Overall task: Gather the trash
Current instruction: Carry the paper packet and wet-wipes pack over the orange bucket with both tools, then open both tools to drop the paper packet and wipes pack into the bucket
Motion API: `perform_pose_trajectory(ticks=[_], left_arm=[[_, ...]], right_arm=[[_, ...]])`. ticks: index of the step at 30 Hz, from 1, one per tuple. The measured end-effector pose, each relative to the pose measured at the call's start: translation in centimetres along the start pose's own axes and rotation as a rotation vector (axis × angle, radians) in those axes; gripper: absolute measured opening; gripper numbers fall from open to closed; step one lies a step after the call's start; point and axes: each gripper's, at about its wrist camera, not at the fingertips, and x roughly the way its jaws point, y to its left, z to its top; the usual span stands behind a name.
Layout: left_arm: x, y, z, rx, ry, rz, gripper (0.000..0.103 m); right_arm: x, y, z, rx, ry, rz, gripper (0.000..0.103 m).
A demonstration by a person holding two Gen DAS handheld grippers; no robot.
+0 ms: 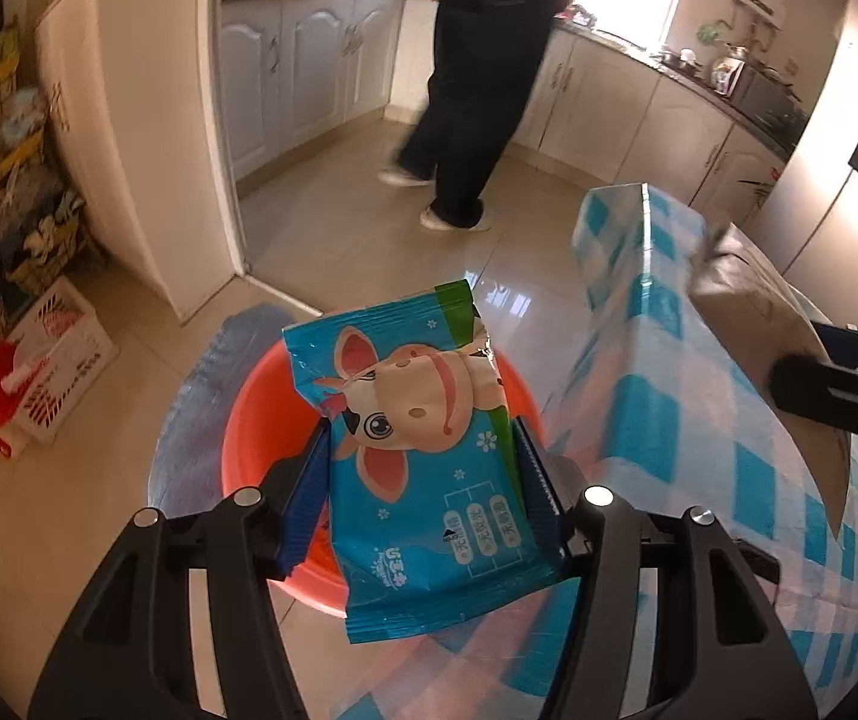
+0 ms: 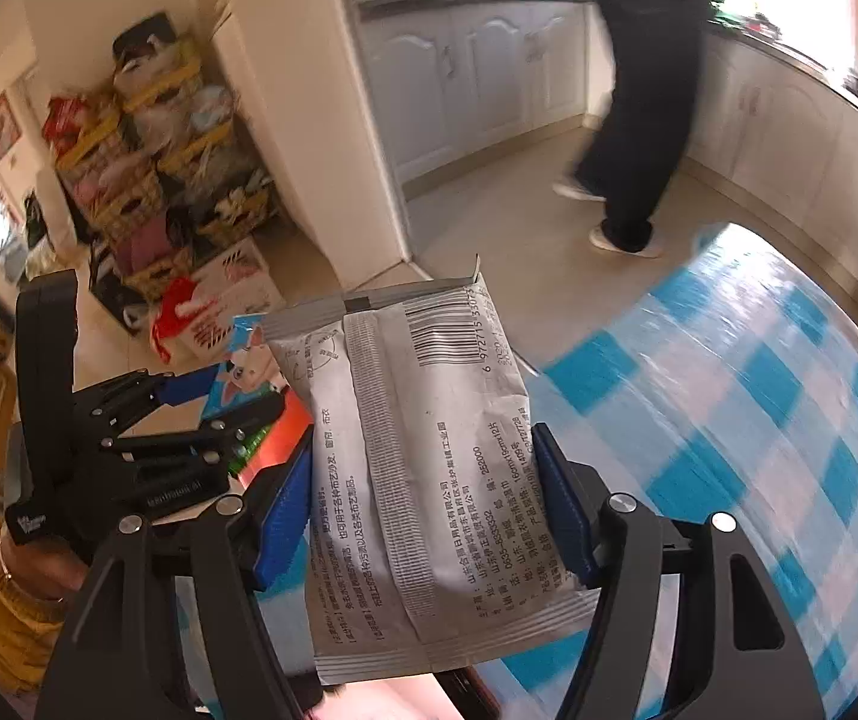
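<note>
**Two wrappers held above the bin**

While the checked table (image 1: 639,372) crowds the orange bin (image 1: 249,420), the blue wrapper (image 1: 429,480) is clamped by the left gripper (image 1: 423,498) over it; the grey packet (image 2: 423,480), pinched by the right gripper (image 2: 429,510) beside it, could be dropped wide.

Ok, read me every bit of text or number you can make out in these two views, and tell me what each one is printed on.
"6 972715 33077", last digits uncertain: beside the barcode on the grey packet in the right gripper.
"252000": same packet, in its Chinese small print, otherwise too fine to quote.
Blue cow packet in the left gripper: Chinese labels, too small.
White box on the floor: red print, blurred.
</note>
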Motion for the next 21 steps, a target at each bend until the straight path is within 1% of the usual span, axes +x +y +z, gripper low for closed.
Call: perform_pose_trajectory(ticks=[3, 9, 16, 19, 21], left_arm=[[1.1, 1.1, -0.3, -0.013, 0.030, 0.006, 0.059], [3.1, 2.9, -0.9, -0.041, 0.080, 0.011, 0.059], [4.8, 3.5, -1.6, -0.051, 0.119, 0.009, 0.059], [5.2, 3.3, -1.5, -0.052, 0.132, 0.008, 0.060], [5.5, 3.6, -1.6, -0.059, 0.141, 0.015, 0.060]], right_arm=[[1.9, 1.0, 1.0, -0.030, 0.037, 0.012, 0.068], [6.4, 3.0, 2.6, -0.073, 0.126, 0.008, 0.068], [8.9, 3.3, 3.1, -0.060, 0.161, 0.017, 0.069], [9.8, 3.4, 3.3, -0.048, 0.171, 0.031, 0.072], [10.3, 3.5, 3.4, -0.046, 0.174, 0.026, 0.075]])
